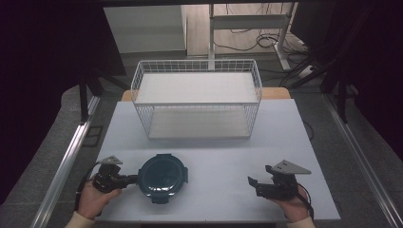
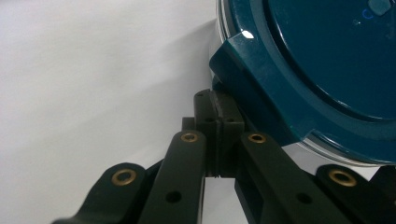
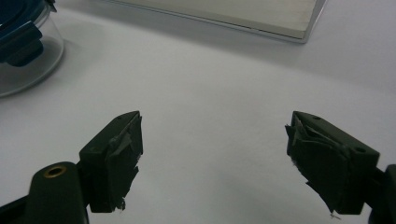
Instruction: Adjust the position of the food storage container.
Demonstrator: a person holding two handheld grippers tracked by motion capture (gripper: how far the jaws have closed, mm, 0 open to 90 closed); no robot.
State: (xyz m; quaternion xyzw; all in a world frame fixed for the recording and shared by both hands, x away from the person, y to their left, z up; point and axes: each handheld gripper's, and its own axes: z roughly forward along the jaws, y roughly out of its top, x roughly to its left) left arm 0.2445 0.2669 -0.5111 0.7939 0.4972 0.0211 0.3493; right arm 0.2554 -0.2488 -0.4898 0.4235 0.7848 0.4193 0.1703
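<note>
A round clear container with a dark teal clip-on lid (image 1: 161,176) sits on the white table near its front left. The left gripper (image 1: 133,179) lies just left of it, jaws pressed together. In the left gripper view the shut tips (image 2: 218,112) rest under a side clip of the lid (image 2: 327,56), and nothing shows between the pads. The right gripper (image 1: 252,183) sits at the front right, apart from the container. Its jaws stand wide open over bare table (image 3: 215,140). The container's glass wall and a clip (image 3: 23,51) appear at the upper left of the right gripper view.
A white two-tier wire basket rack (image 1: 138,76) stands at the back middle of the table (image 1: 228,152); its lower board (image 3: 233,11) shows in the right gripper view. Metal rails run along both sides of the table. A hand holds each gripper at the front edge.
</note>
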